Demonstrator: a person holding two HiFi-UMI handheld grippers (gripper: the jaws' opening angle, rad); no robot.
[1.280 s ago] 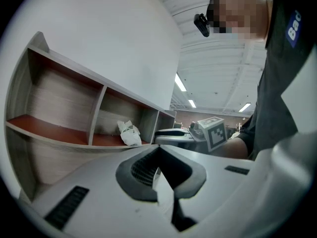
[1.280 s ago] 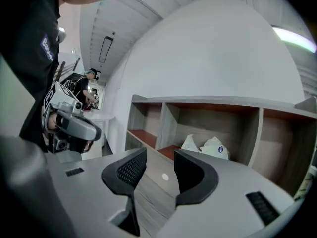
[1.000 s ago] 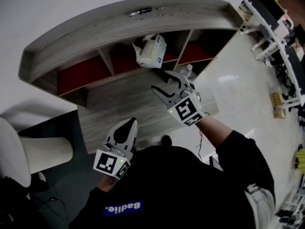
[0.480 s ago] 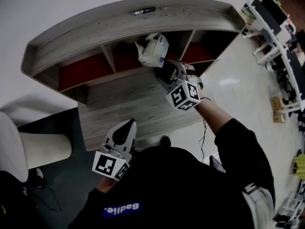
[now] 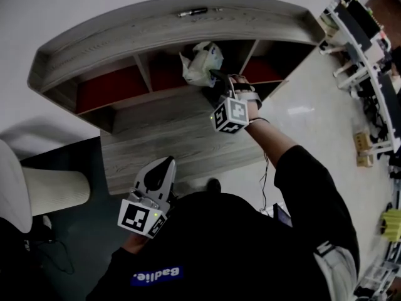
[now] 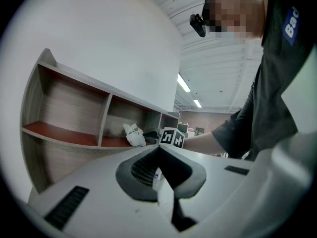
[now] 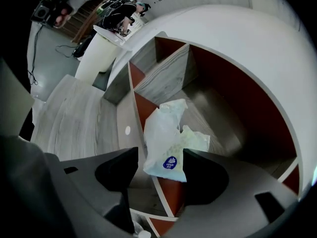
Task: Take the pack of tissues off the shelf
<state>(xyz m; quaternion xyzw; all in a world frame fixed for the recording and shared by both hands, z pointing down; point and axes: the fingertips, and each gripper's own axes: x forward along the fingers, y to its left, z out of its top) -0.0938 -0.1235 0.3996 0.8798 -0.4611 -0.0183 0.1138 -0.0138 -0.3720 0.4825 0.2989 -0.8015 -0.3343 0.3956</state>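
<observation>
The pack of tissues (image 5: 200, 63), a crumpled white plastic pack with a blue round logo, lies in the middle compartment of the curved wooden shelf (image 5: 169, 29). My right gripper (image 5: 218, 80) reaches into that compartment just below the pack. In the right gripper view the pack (image 7: 168, 133) has its lower end between the wide-spread jaws, and my right gripper (image 7: 159, 162) is open, its pads not pressing on it. My left gripper (image 5: 168, 163) hangs back near the person's body, shut and empty. In the left gripper view its jaws (image 6: 159, 150) meet at a point.
The shelf has red-floored compartments split by wooden dividers (image 7: 163, 73). A dark pen (image 5: 192, 11) lies on its top. A grey wooden desk surface (image 5: 156, 140) lies in front of the shelf. A pale cylinder (image 5: 56, 193) stands at the left and racks (image 5: 369, 55) at the right.
My right gripper has moved up and forward from over the desk into the middle compartment, up to the tissue pack, with its jaws spread wider. The left gripper has barely moved.
</observation>
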